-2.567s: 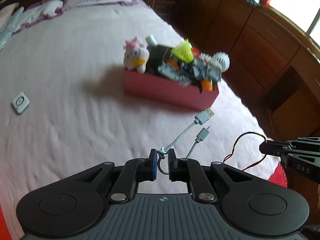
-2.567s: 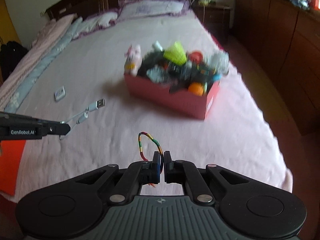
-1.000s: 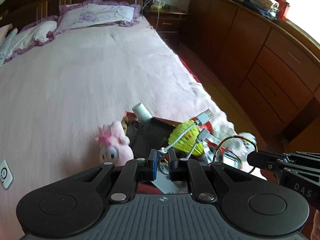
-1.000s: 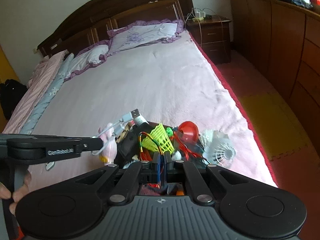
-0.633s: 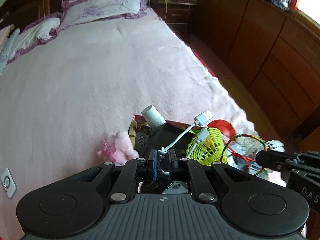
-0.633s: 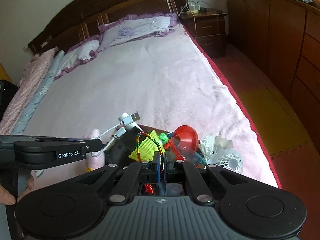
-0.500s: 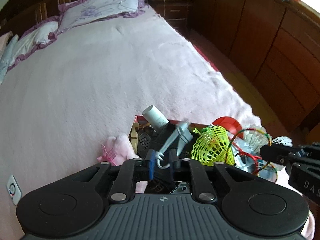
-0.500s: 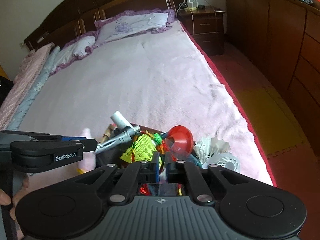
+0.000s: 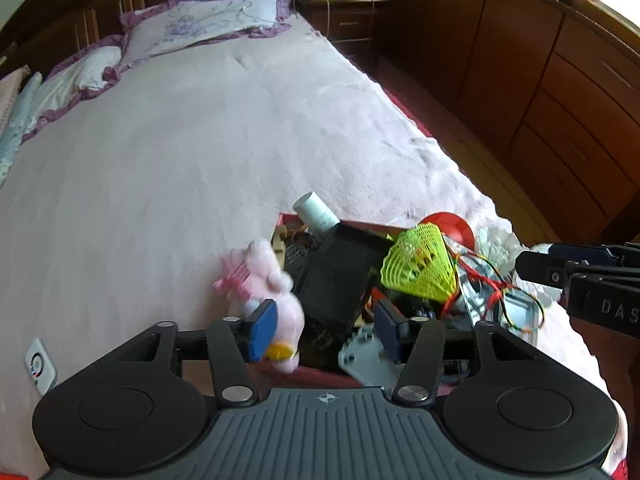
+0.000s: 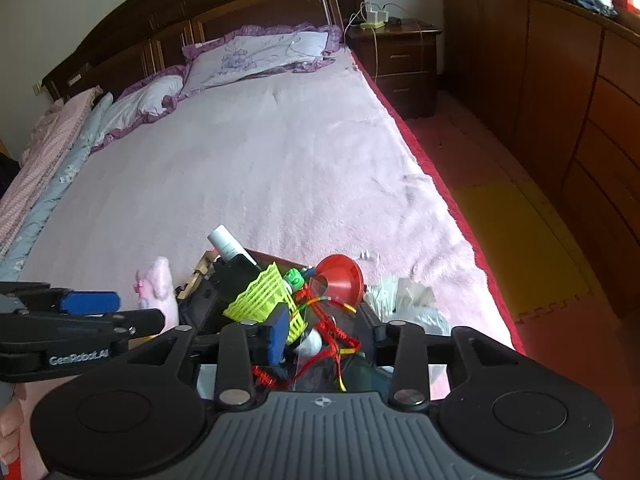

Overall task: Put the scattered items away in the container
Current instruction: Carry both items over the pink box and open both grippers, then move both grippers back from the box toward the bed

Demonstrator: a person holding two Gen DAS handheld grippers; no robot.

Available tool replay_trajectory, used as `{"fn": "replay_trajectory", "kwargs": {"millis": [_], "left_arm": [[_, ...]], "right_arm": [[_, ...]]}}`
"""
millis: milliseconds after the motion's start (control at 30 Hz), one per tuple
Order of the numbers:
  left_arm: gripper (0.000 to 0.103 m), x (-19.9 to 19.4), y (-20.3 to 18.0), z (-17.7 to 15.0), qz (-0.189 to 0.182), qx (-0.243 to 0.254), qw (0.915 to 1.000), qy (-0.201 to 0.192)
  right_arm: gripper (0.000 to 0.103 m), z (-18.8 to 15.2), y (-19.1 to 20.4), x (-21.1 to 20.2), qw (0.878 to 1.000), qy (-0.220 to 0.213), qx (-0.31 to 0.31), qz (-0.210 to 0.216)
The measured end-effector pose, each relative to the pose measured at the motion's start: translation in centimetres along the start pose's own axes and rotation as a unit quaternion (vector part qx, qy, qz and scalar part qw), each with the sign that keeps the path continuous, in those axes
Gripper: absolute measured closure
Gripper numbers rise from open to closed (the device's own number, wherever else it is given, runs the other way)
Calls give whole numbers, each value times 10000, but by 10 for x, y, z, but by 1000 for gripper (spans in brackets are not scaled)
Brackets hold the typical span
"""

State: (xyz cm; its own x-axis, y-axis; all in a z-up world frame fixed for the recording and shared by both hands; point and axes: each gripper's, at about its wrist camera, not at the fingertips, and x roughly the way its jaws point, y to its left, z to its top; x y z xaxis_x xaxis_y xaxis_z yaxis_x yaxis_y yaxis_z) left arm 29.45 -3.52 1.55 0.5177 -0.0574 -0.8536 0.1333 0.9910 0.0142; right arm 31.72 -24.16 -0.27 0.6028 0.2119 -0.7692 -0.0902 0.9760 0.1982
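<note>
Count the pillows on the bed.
2: a white pillow with a purple frill against the headboard, and a second white purple-frilled pillow to its left. More may be hidden beyond the folded bedding.

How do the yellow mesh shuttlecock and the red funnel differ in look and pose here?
The yellow mesh shuttlecock is an open plastic lattice; the red funnel is solid and smooth. The shuttlecock lies near the middle of the pile beside the black box; the funnel sits behind it at the far edge. Both are cone-shaped and rest on top of the overfilled red container.
</note>
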Motion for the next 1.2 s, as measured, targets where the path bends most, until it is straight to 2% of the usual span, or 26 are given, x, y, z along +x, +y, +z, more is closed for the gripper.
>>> {"fn": "replay_trajectory", "kwargs": {"millis": [133, 433, 533, 767, 867, 933, 1067, 1200], "left_arm": [[28, -21, 1, -23, 100, -96, 9999, -23], [27, -42, 1, -93, 211, -645, 9963, 535], [20, -57, -1, -106, 206, -544, 9969, 526], [16, -88, -7, -121, 82, -194, 9995, 229], [16, -103, -17, -125, 261, -77, 9995, 165], [11, -118, -23, -129, 342, -124, 9993, 77], [9, -136, -44, -137, 476, -287, 9985, 27], [9, -144, -79, -140, 742, -529, 9958, 31]], "right_arm": [[61, -19, 1, -17, 9999, 66, -55, 86], [59, -31, -5, -46, 9987, 308, -396, 100], [57, -43, -3, -67, 9988, 286, -381, 138], [56, -85, 13, -124, 9996, 168, -98, 191], [53, -103, 18, -151, 9989, 95, 16, 454], [51, -112, 19, -167, 9976, 80, 8, 687], [51, -119, 13, -194, 9951, -46, -337, 923], [48, -123, -15, -225, 9891, -265, -756, 1236]]}}
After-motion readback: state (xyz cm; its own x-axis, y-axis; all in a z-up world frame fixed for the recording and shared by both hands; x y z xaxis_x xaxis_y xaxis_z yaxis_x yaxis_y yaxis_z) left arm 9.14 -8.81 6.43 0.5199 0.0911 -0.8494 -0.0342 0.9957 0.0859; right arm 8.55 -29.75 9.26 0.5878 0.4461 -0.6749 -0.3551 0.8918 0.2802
